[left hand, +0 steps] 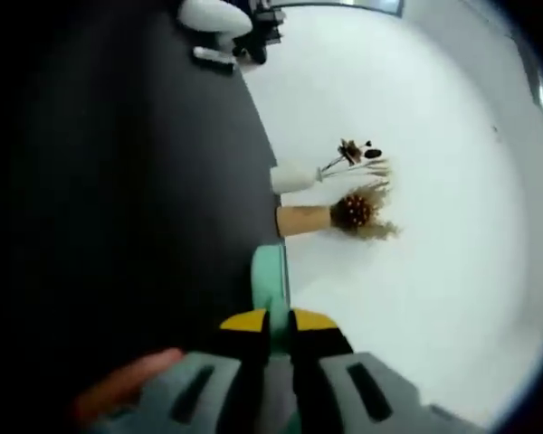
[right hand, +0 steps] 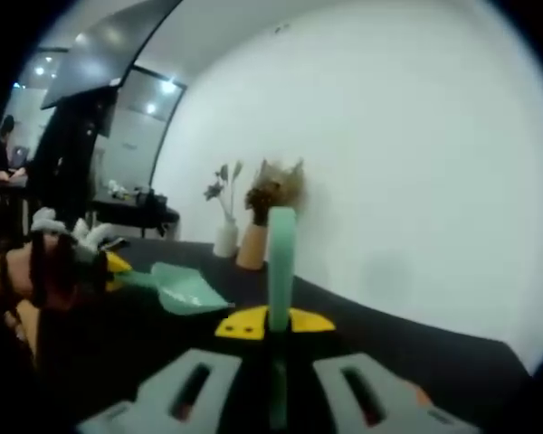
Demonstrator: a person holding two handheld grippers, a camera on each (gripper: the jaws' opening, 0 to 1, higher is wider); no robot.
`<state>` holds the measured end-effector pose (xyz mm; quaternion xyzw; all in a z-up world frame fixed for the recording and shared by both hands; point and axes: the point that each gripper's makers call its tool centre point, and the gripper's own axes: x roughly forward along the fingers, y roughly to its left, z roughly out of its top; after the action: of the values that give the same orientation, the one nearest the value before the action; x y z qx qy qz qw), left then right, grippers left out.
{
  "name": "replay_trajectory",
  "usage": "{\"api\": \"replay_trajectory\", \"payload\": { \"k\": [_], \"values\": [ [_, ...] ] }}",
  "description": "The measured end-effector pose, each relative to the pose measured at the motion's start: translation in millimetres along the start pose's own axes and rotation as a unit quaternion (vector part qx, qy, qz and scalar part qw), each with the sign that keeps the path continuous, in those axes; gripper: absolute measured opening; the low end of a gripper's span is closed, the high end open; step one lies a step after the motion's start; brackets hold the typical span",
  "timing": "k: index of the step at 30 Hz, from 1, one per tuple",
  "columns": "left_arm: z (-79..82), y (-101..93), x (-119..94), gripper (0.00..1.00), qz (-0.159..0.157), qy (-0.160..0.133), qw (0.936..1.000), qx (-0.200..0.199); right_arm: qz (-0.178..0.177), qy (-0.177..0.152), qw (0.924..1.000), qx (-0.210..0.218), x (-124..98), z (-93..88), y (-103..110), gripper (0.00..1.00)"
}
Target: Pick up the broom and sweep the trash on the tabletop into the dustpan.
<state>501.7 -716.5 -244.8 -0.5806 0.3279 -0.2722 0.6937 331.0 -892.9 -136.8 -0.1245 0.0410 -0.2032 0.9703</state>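
The right gripper (right hand: 276,323) is clamped on one green broom handle (right hand: 281,262). To its left, the left gripper (right hand: 109,262) grips one green dustpan (right hand: 185,289) by its handle (left hand: 271,285) above the dark tabletop (right hand: 389,334). Two vases (right hand: 240,242) stand beyond.

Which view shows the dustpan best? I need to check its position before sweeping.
The right gripper view: the green dustpan shows whole, held by the left tongs. The left gripper view shows just its handle between the tongs.
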Motion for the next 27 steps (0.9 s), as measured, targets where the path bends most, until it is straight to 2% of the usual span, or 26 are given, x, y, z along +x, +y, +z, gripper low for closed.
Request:
{"api": "replay_trajectory", "payload": {
  "k": [3, 8, 9, 10, 12, 16, 17, 19, 21, 23, 27],
  "values": [
    [0.5, 4.8, 2, 0.10, 0.005, -0.013, 0.9999, 0.003, 0.001, -0.003, 1.0000, 0.002, 3, 3.8, -4, 0.06],
    [-1.3, 9.6, 1, 0.10, 0.006, -0.010, 0.9999, -0.002, 0.003, -0.001, 1.0000, 0.000, 4, 2.9, -2, 0.06],
    [-8.9, 9.4, 3, 0.10, 0.003, 0.012, 0.9999, 0.011, 0.004, -0.001, 1.0000, 0.000, 5, 3.4, -2, 0.06],
    [-10.7, 15.3, 1, 0.10, 0.019, 0.021, 0.9994, 0.019, 0.004, -0.002, 1.0000, 0.000, 5, 3.6, -1, 0.06],
    [-6.5, 11.8, 1, 0.11, 0.010, 0.004, 0.9997, 0.022, 0.006, -0.001, 1.0000, -0.003, 6, 3.3, 0, 0.06],
    [-1.1, 11.4, 4, 0.12, 0.012, 0.000, 0.9997, 0.023, 0.008, 0.004, 0.9999, -0.009, 7, -1.3, 2, 0.06],
    [-1.6, 9.2, 4, 0.16, 0.011, 0.006, 0.9996, 0.025, 0.007, 0.005, 0.9999, -0.010, 6, -2.4, 3, 0.06],
    [4.4, -1.2, 8, 0.31, -0.003, 0.004, 0.9993, 0.036, 0.008, 0.006, 0.9999, -0.014, 5, -4.0, 5, 0.06],
    [6.2, -3.6, 7, 0.39, -0.006, 0.008, 0.9983, 0.057, 0.008, 0.007, 0.9998, -0.016, 6, -4.3, 5, 0.06],
    [10.6, -2.9, 4, 0.38, -0.005, 0.012, 0.9984, 0.056, 0.007, 0.007, 0.9998, -0.018, 5, -5.0, 5, 0.06],
    [30.3, -3.0, -2, 0.34, -0.012, -0.003, 0.9981, 0.060, 0.019, 0.001, 0.9996, -0.020, 5, 1.1, 5, 0.06]
  ]
}}
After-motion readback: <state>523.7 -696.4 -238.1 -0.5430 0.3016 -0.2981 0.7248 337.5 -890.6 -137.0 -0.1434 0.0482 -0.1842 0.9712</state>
